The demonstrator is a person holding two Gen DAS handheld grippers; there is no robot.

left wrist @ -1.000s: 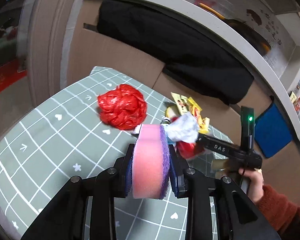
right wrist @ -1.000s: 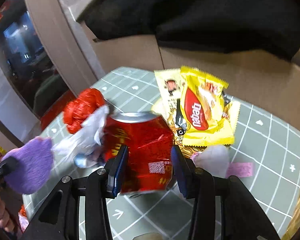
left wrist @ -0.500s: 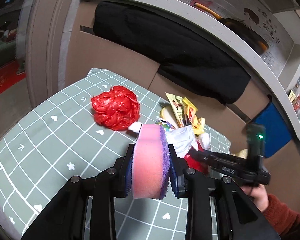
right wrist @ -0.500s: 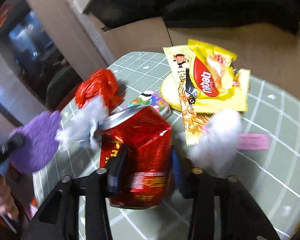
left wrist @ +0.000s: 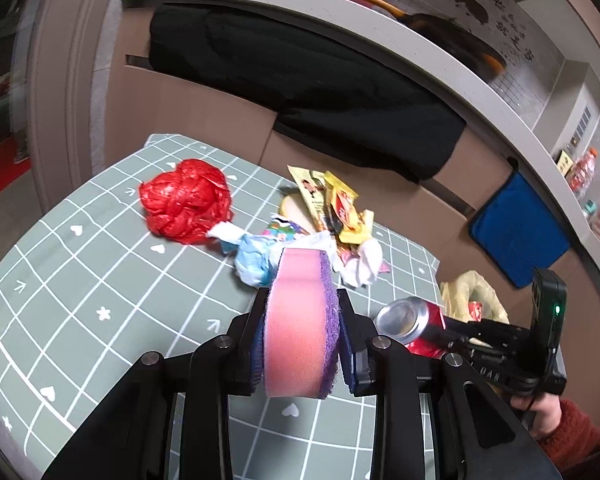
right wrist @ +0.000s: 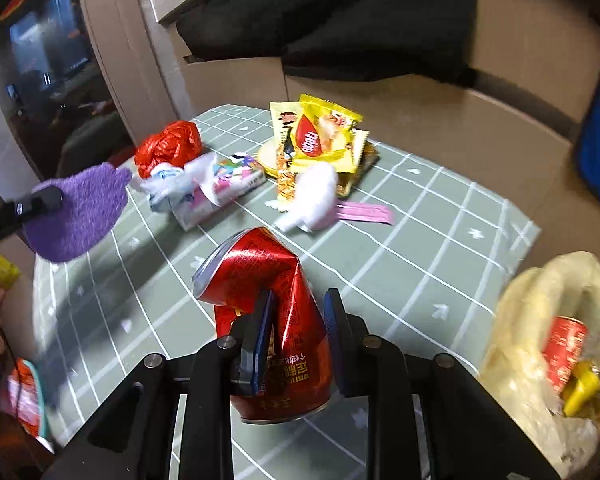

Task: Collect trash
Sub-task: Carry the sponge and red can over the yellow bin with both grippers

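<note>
With the right tongs (right wrist: 296,334) clamped on a crushed red can (right wrist: 268,304) lifted off the desk (right wrist: 420,240) near the half-filled trash bag (right wrist: 548,344), and the left tongs (left wrist: 300,340) gripping a sponge (left wrist: 300,320), wrappers (right wrist: 324,136), tissues (right wrist: 314,196) and a red plastic wad (right wrist: 166,146) remain uncollected.

left gripper (left wrist: 302,344) clamps sponge (left wrist: 300,320) | right gripper (left wrist: 440,330) holds red can (left wrist: 410,320) | above table (left wrist: 80,300)
</note>
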